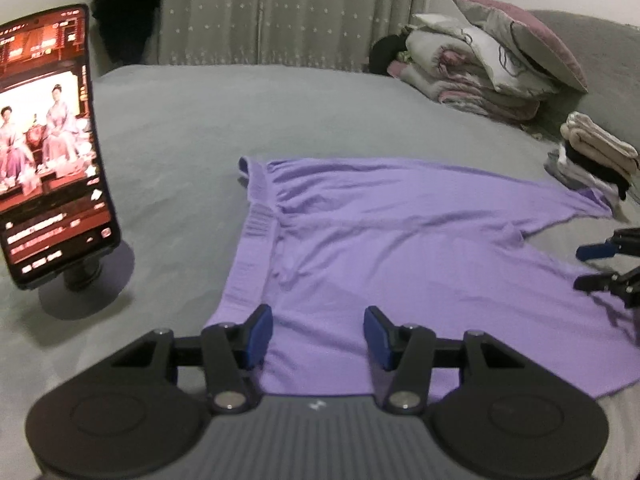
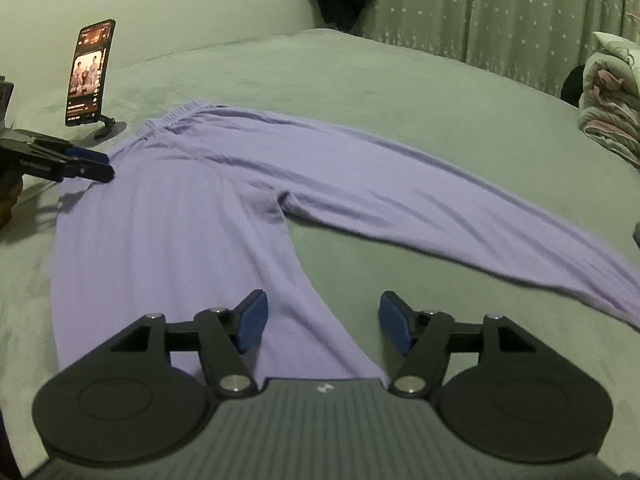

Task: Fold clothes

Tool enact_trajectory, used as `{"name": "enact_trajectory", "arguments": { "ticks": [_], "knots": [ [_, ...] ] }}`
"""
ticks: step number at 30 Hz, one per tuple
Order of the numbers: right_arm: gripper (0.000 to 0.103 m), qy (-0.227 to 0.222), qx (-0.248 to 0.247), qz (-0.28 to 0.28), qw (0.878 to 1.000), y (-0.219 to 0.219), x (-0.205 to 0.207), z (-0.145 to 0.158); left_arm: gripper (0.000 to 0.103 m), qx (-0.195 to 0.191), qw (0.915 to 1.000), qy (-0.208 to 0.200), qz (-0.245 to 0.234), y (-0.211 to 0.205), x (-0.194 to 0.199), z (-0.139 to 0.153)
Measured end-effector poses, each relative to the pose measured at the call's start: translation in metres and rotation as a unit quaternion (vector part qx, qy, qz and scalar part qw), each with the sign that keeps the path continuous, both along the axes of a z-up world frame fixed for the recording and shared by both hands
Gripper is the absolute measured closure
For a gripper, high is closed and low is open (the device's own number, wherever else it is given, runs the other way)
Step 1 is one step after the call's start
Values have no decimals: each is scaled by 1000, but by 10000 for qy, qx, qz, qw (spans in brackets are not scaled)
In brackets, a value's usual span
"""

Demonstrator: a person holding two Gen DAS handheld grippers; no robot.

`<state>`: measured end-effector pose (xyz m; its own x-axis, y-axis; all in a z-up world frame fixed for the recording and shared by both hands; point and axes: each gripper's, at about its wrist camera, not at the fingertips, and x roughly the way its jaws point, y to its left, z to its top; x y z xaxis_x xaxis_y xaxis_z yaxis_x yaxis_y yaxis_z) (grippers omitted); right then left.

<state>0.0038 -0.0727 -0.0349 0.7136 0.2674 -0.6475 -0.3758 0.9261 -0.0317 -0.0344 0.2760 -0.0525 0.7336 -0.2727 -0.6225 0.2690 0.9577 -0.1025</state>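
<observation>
Pants [image 2: 208,208] flat on bed [image 2: 360,80]; both legs only in right view. Left gripper [image 1: 318,338], right gripper [image 2: 320,322] spread, empty.

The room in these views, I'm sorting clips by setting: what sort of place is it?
Most likely a bedroom: purple trousers lie spread on a wide grey bed sheet, folded quilts and pillows are piled at one end, and star-patterned curtains hang behind.

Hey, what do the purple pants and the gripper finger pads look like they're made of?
The purple pants look like a soft, matte knit, maybe cotton jersey: they drape flat with fine wrinkles, and the waistband is ribbed. The blue finger pads look like smooth rubber or soft plastic on black hard-plastic arms, though the exact material is uncertain.
</observation>
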Motion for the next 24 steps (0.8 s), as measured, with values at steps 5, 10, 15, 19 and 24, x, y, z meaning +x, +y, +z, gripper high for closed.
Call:
{"name": "enact_trajectory", "arguments": {
  "ticks": [5, 10, 15, 19, 24],
  "knots": [
    [35, -12, -87, -85, 9999, -13, -8, 4, 50, -3, 9994, -234, 235, 1, -5, 14],
    [35, -80, 75, -242, 9996, -9, -4, 11, 50, -247, 9985, -375, 316, -14, 7, 23],
    [35, -198, 94, -89, 9997, 10, 3, 17, 50, -413, 9974, -235, 546, -28, 24, 25],
    [35, -275, 114, -28, 9996, 19, 18, 24, 50, -443, 9928, 111, 1107, -37, 38, 23],
    [35, -401, 54, 86, 9991, 30, 40, 36, 54, -677, 9818, 505, 1701, -42, 54, 16]
  ]
}}
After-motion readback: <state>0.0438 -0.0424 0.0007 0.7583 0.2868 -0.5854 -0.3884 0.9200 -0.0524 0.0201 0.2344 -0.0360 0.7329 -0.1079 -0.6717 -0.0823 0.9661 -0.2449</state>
